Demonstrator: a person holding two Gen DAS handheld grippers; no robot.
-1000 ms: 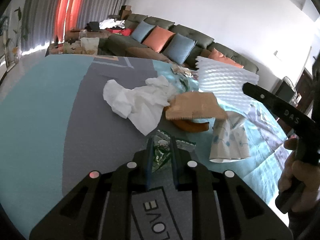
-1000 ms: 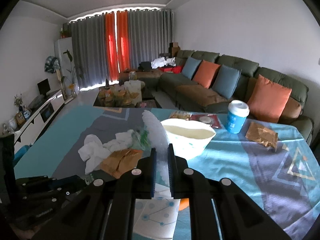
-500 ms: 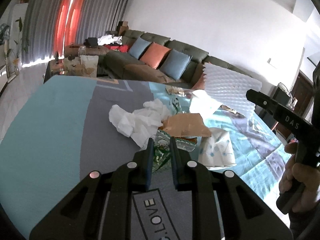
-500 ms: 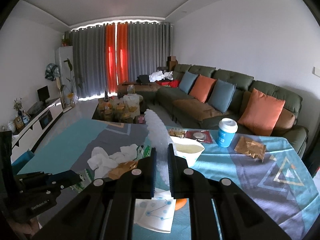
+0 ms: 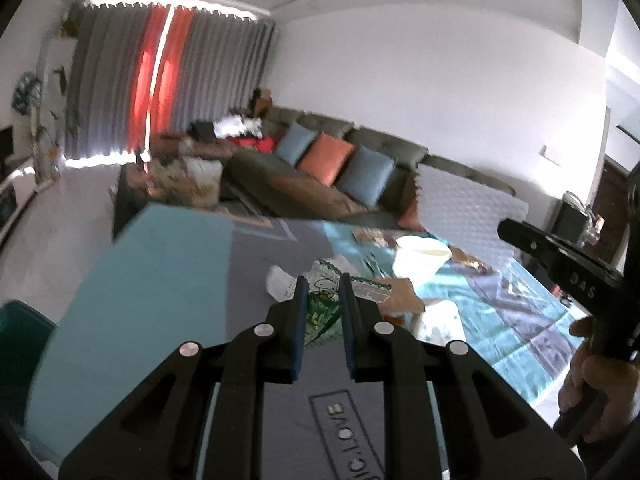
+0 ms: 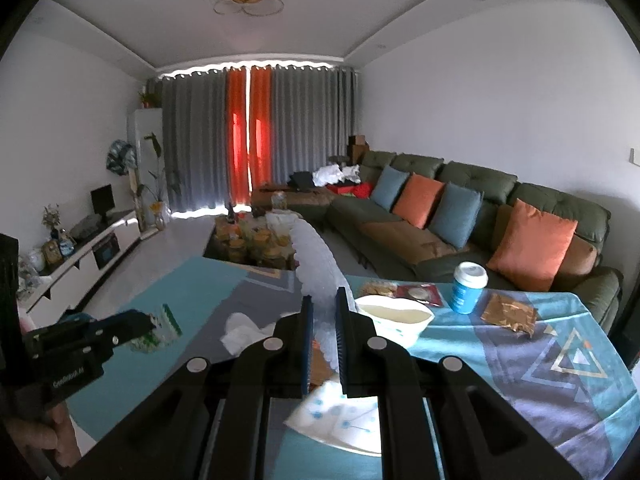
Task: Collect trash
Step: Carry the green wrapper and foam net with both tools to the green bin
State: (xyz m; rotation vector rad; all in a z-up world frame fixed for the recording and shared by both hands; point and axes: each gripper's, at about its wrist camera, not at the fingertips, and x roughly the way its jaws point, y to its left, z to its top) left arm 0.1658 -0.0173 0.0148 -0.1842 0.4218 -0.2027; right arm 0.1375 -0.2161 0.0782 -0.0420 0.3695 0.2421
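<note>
My left gripper (image 5: pixel 323 282) is shut on a green-and-white snack wrapper (image 5: pixel 320 304) with a cartoon print, held up above the grey and teal tablecloth (image 5: pixel 168 280). From the right wrist the same left gripper (image 6: pixel 132 326) shows at the left with the wrapper (image 6: pixel 162 326) hanging from its tip. My right gripper (image 6: pixel 323 306) is shut on a white bubble-textured foam sheet (image 6: pixel 314 264) that stands up out of its fingers. In the left wrist view that sheet (image 5: pixel 468 208) spreads wide above the right gripper (image 5: pixel 520 236), which a hand (image 5: pixel 600 384) holds.
On the cloth lie white tissues (image 6: pixel 240 330), brown paper (image 5: pixel 400 300), a white bowl (image 6: pixel 394 316), a blue cup (image 6: pixel 468 288), a crumpled brown wrapper (image 6: pixel 508 314) and a blue-dotted paper (image 6: pixel 340 416). A teal bin (image 5: pixel 20 332) stands off the table's left corner. A sofa (image 6: pixel 460 208) is behind.
Both grippers have risen and tilted up. The snack wrapper has come up off the cloth in the left gripper, and the foam sheet has gone up with the right one.
</note>
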